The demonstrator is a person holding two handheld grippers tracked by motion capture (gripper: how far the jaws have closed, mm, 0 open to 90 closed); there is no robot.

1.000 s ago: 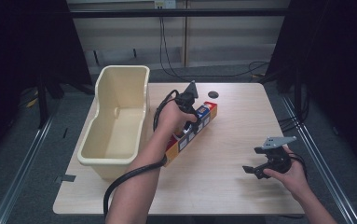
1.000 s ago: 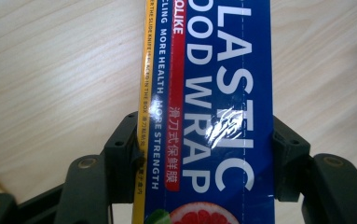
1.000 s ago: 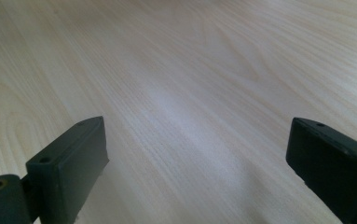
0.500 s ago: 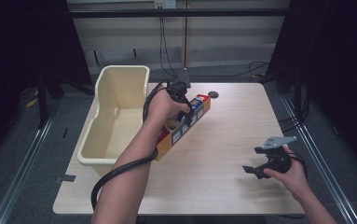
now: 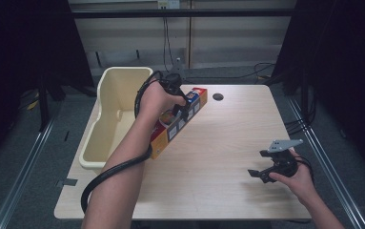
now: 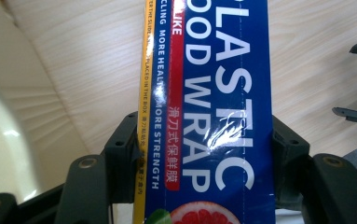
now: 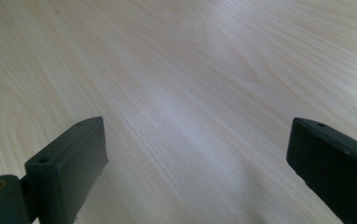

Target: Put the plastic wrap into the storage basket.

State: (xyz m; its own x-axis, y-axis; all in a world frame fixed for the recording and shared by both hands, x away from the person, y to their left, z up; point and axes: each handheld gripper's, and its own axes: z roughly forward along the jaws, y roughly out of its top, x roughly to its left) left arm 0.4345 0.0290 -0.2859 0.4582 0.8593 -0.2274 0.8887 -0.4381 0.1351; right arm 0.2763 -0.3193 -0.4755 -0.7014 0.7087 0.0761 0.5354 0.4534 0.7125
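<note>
One long plastic wrap box, tilted just right of the cream tub at the table's far left, is clamped in the left gripper. The right gripper, near right, hangs spread wide, holding nothing.

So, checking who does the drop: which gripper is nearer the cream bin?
Left. The left gripper holds the plastic wrap box beside the cream bin; the right gripper hovers far across the table.
</note>
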